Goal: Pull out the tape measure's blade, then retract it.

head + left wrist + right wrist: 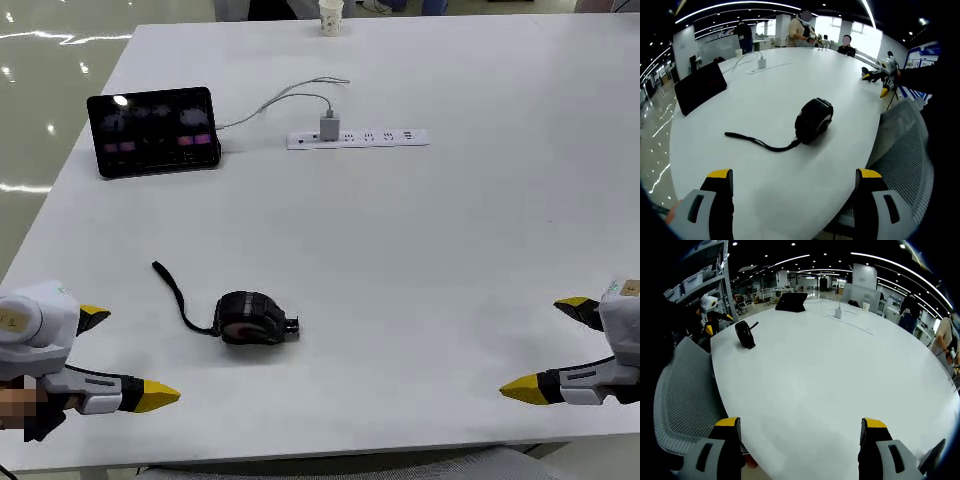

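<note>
Right now the black tape measure is seen lying on the white desk. The left tongs are held wide apart near the tape measure's left side, not touching it. The right tongs are held wide apart, well off to its right. A dark tablet is stood well behind it.

- Long white ceiling strip lights make the room bright.
- The shiny grey floor shows white glare.
- The small black tape measure casts a soft, faint shadow.
- Both gripper views bend at their edges.
</note>
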